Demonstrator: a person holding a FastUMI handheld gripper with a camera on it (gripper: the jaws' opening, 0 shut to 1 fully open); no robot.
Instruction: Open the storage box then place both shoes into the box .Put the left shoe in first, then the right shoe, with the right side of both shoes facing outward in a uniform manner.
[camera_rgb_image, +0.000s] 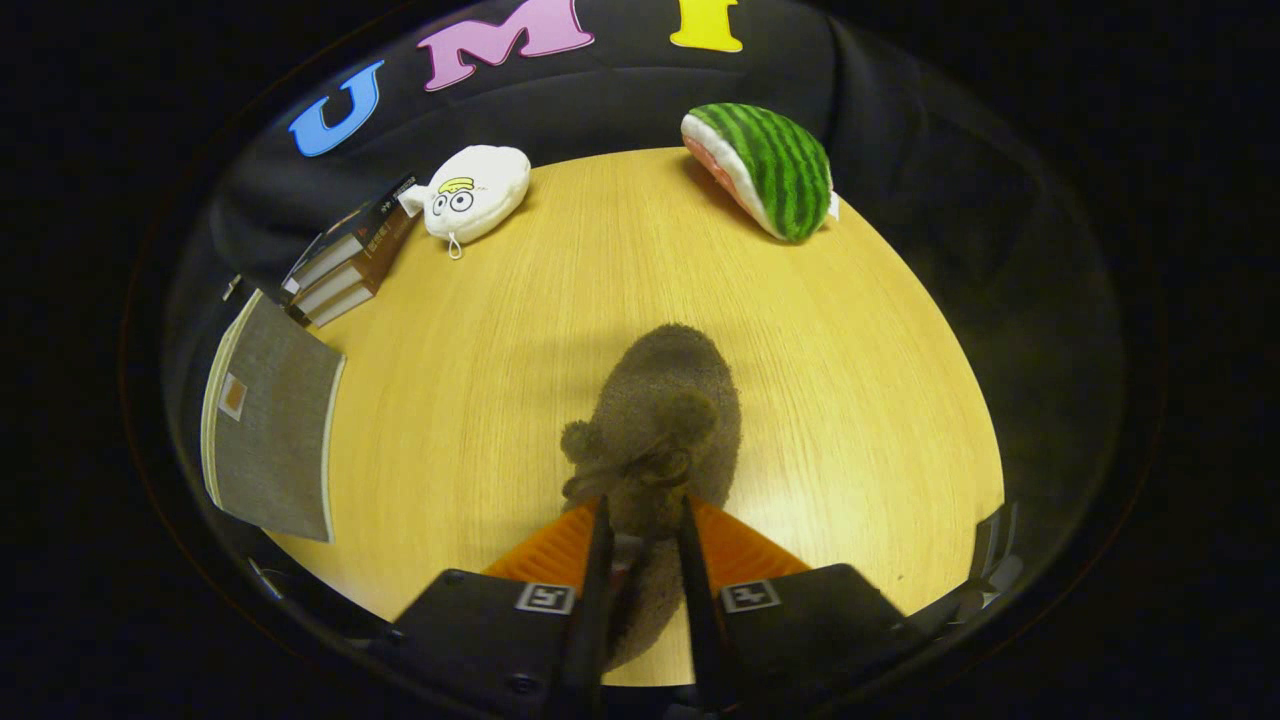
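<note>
Gripper (645, 520) closed on fuzzy brown plush shoe (665, 420), both fingers pressed against its heel end, toe pointed away across round pale wooden table (850, 400). Held by the rear, probably for carrying toward the box. Grey lidded storage box (270, 430) seen well apart, off to one side at table's edge. Stacked books (345, 265), white plush toy (475, 195) and watermelon-slice plush (765, 165) noted beyond, untouched.

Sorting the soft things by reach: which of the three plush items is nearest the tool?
The brown fuzzy shoe, with its heel between the tool's fingers. The white plush and watermelon plush lie at the table's far edge.
</note>
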